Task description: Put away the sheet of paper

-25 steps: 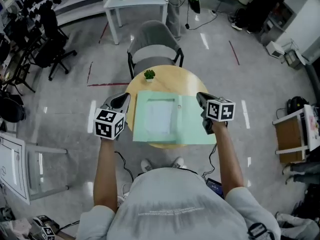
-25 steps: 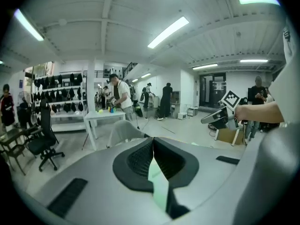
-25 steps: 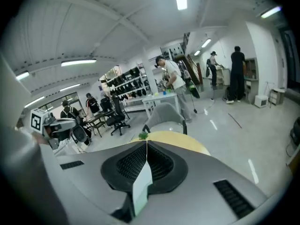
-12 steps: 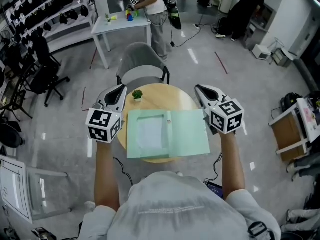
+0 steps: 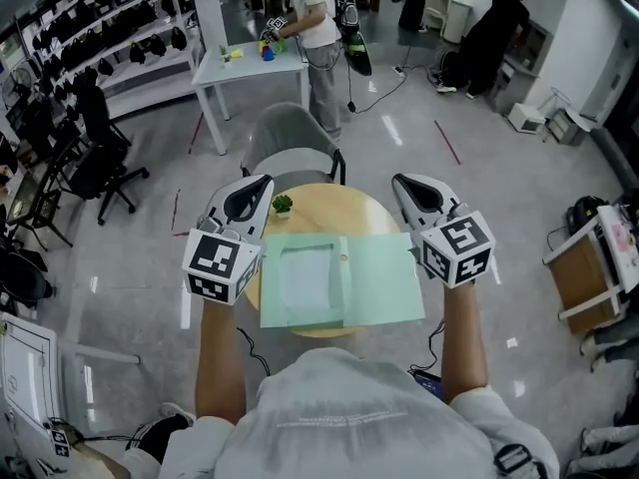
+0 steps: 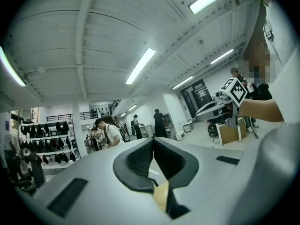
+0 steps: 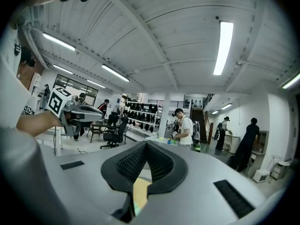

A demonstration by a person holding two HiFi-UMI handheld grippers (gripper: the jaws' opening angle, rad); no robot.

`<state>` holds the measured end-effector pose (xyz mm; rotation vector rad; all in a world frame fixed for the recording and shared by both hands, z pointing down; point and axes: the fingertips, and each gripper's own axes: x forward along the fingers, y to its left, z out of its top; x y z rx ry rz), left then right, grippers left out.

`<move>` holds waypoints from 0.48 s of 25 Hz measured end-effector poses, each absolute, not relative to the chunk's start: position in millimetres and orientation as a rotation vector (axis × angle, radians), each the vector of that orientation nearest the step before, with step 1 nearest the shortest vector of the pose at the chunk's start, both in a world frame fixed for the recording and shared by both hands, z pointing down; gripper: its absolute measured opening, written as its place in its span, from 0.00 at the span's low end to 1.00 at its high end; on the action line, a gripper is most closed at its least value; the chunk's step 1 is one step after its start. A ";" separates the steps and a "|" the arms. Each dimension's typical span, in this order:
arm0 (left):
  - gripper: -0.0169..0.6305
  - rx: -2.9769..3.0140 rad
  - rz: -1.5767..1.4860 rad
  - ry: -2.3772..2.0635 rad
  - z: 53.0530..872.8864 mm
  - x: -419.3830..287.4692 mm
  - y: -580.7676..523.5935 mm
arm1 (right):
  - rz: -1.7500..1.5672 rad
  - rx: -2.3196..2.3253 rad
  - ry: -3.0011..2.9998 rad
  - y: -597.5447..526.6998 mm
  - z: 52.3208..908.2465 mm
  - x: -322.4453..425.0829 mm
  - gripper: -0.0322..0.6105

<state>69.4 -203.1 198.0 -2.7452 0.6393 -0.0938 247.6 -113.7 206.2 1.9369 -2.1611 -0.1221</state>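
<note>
Plainly, the sheet of paper lies flat on the left half of an open pale-green folder. The folder rests on the round wooden bench, with its near corners reaching past the rim. A small potted plant stands on the bench just beyond the folder's far left corner, apart from it. On either side the person holds a gripper above the bench, touching neither paper nor folder. The left gripper is over the folder's left edge, and its marker cube overlaps that edge in the head view. The right gripper is over the right edge. Both point level, away from the person. In the left gripper view the dark ribbed fingers meet at their tips with nothing between them, and only a sliver of the wooden top shows through the gap lower down. The right gripper view shows the same: its fingers are pressed together at the tips and empty, with a strip of wood and a hint of green below. Behind the bench stands a grey chair, facing it. Further back a person stands at a white bench with a few small coloured things on it. A black office chair stands on the shiny grey floor to the left.
</note>
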 end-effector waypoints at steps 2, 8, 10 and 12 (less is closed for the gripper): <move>0.05 -2.755 -0.074 0.632 195.2 71.2 -198.7 | -0.117 1.931 -2.172 -115.0 207.5 244.1 0.10; 0.05 -2.767 -0.101 0.587 202.0 80.3 -191.8 | -0.086 1.885 -2.196 -120.4 214.9 230.6 0.10; 0.05 -2.774 -0.111 0.593 203.2 75.9 -196.6 | -0.078 1.878 -2.190 -123.2 215.4 227.7 0.10; 0.05 -2.780 -0.119 0.605 205.1 70.3 -201.5 | -0.074 1.877 -2.183 -124.9 216.2 225.7 0.10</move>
